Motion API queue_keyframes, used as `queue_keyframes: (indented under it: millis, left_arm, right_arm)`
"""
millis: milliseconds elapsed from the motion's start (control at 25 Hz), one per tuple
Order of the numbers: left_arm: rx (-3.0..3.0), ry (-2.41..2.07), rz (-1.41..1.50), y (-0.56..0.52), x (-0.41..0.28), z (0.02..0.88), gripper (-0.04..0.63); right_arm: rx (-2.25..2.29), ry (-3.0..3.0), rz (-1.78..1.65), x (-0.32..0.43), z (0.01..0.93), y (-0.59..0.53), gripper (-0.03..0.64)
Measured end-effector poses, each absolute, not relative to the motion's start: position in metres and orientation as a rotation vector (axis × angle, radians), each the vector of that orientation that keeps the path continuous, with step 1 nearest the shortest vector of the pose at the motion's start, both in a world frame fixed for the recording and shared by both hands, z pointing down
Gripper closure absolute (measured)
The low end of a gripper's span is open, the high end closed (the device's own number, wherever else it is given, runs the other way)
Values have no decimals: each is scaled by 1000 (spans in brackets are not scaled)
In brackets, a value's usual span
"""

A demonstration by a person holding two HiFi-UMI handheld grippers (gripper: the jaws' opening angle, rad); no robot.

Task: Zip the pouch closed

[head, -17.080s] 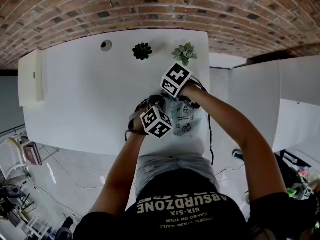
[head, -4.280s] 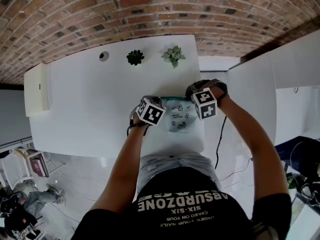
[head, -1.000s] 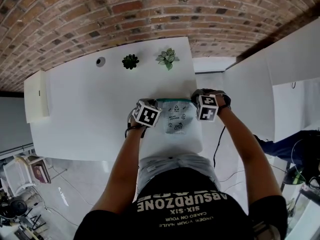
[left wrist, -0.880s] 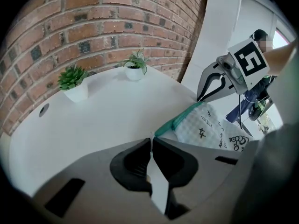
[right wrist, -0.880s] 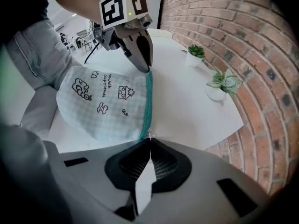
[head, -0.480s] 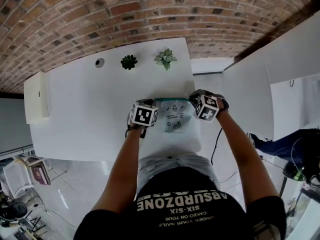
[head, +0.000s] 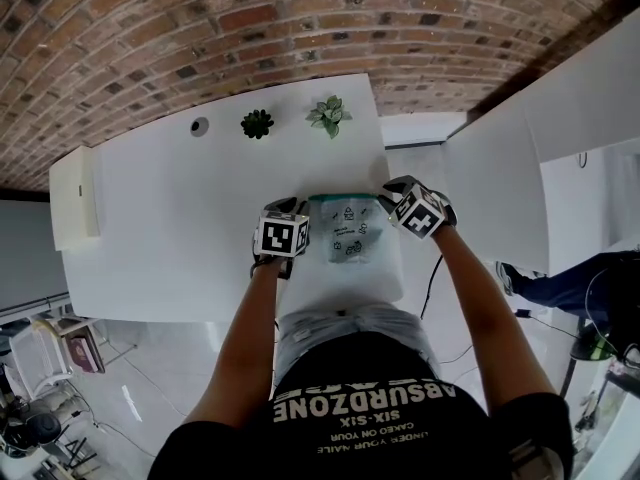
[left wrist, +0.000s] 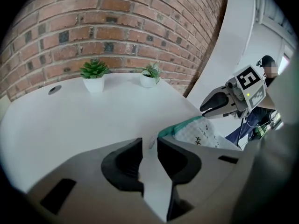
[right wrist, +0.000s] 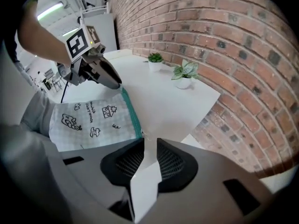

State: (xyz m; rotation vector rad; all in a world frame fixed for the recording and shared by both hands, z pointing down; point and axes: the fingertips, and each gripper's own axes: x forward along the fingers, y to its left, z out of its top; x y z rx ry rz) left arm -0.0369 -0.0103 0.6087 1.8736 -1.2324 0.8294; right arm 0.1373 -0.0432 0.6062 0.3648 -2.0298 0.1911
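The pouch [head: 347, 230], white checked cloth with black doodles and a teal zipper edge [right wrist: 131, 112], lies flat near the table's front right corner. My left gripper [head: 289, 209] is at its top left corner and my right gripper [head: 391, 194] at its top right corner. Both pairs of jaws have just been opening and now stand open. In the left gripper view a small end tab [left wrist: 152, 141] of the pouch [left wrist: 198, 130] lies in the gap of the left gripper [left wrist: 149, 143], unpressed. The zipper pull [right wrist: 144, 133] lies just ahead of the right gripper [right wrist: 147, 143].
Two small potted plants [head: 257, 123] [head: 328, 114] stand at the table's far edge by the brick wall. A cable hole [head: 200, 126] is left of them. A white box [head: 72, 198] sits beyond the table's left end. The table's right edge [head: 396, 258] runs close under the right gripper.
Both marker cubes have rolled in place at the pouch's top corners, the right one more. The pouch lies where it was.
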Motion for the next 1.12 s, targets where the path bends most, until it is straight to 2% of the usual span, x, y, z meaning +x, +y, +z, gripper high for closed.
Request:
queue_keyframes:
  millis: [400,760,1120]
  left_arm:
    - [1956,-1325,729,-6,-31,567,512]
    - [2074,-1410,547,-6,-22,503,515]
    - [2185,-1404,435,11,-4,454,583]
  right_arm:
    - [699,-2234,345,126,558,-43,551]
    - [970,-2345,422,118,500,-23,617]
    - [1085,-2387,472,109,464,9,619]
